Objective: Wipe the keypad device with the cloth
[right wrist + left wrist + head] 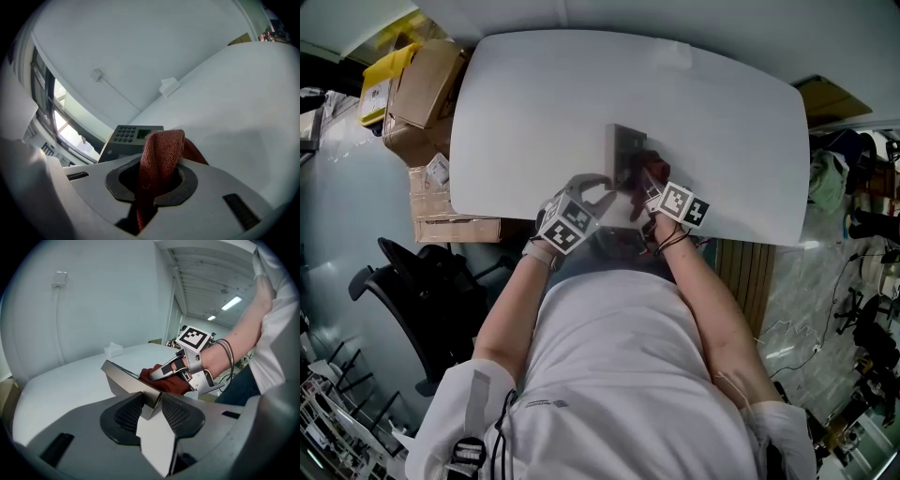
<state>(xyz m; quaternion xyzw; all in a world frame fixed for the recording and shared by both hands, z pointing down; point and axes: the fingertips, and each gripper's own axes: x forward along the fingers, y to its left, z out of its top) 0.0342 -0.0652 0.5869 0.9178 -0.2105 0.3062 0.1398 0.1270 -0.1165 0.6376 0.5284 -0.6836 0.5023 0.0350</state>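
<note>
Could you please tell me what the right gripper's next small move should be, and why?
Probably sweep the right gripper forward, so that the red cloth clamped in its jaws drags across the keys and screen of the keypad device. The left gripper is shut on the device's near edge, which should steady it, and the keys lie uncovered just ahead of the cloth.

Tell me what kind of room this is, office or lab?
Probably a lab or workshop space rather than a tidy office: stacked cardboard boxes beside the white table, a black office chair pushed aside, and bare ceiling strip lights overhead.
</note>
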